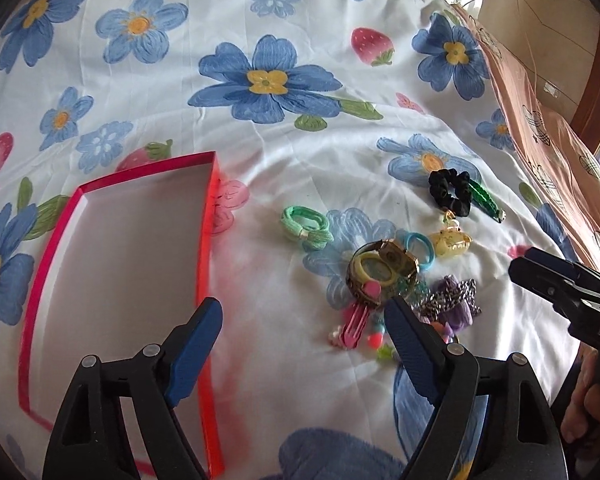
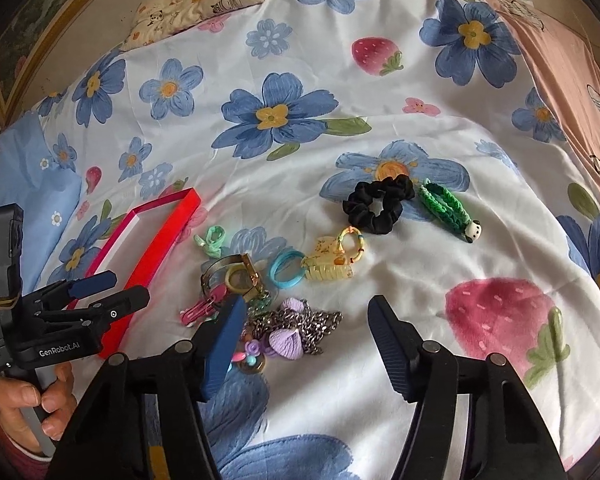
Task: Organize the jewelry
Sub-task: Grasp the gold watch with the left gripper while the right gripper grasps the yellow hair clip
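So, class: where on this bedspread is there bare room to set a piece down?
Free: inside the red box; the sheet between the box and the green hair tie; the cloth right of the yellow claw clip. Crowded: the heap around the watch and chain.

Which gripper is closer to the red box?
Left. The left gripper hovers right beside the red box; the right gripper is farther off, past the jewelry pile.

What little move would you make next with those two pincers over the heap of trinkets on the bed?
Probably lower the right gripper onto the silver metal chain with lilac yarn tassels, which lies just ahead between its open fingers. The shallow red cardboard box beside the heap has nothing in it, and neither the right nor the left gripper holds anything.
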The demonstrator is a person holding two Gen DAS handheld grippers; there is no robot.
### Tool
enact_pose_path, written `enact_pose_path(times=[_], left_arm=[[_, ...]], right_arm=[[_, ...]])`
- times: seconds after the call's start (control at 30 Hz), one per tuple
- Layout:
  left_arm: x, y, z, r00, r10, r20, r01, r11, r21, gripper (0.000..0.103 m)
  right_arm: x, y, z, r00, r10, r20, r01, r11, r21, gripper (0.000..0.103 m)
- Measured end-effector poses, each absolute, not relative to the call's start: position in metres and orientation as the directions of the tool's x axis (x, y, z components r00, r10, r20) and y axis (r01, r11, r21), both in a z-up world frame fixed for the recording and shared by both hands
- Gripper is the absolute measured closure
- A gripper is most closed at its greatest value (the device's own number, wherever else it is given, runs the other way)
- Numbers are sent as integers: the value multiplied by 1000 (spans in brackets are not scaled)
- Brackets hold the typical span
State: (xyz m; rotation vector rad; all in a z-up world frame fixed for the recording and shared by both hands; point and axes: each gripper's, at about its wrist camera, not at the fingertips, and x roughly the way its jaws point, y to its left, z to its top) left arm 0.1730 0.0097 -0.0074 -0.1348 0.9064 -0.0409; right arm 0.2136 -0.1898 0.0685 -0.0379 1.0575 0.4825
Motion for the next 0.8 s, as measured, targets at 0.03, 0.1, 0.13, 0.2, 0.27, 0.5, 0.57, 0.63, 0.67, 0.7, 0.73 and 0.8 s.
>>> enact_pose_path(times=[0.03,0.1,0.13,0.2,0.27,0.5,0.57,0.63,0.67,0.7,0.73,0.8], left_arm=[[180,10,-10,607,-95,-789,-18,991,-133,21],[196,10,-14,585,-109,-803,-2,991,-137,21],[203,9,-17,576,-118,-809,8,990,-139,23],[220,0,-21,560,-116,-820,20,992,-126,29],[232,-2,-28,541,-123,-832,34,992,-124,36],[259,-10,-53,487,-171,-856,72,985,-156,67],[263,-9,-58,476,-195,-857,81,981,-178,79],[264,-11,-60,478,-205,-854,90,979,-184,93],[263,-11,-60,482,-206,-852,90,978,-186,93],[262,-10,-59,488,-210,-847,91,978,-190,93],[261,-9,-59,492,-214,-844,91,977,-194,94],[254,-6,-55,501,-218,-838,85,975,-203,94]], right_arm=[[218,-187,66,394,358,-847,-403,895,192,43],[228,-183,60,381,345,-858,-405,896,181,47],[233,-181,57,373,340,-863,-404,897,179,48],[243,-178,48,356,328,-875,-399,900,175,49],[250,-175,41,342,320,-884,-400,900,171,52],[265,-164,16,304,279,-911,-406,903,141,56],[267,-163,12,298,277,-913,-404,904,142,62],[266,-162,13,309,273,-911,-410,902,131,62],[265,-161,15,316,272,-909,-411,903,127,62],[264,-161,16,318,275,-907,-410,903,129,62],[263,-162,19,322,281,-904,-409,902,135,62],[261,-163,24,327,290,-899,-410,901,142,62]])
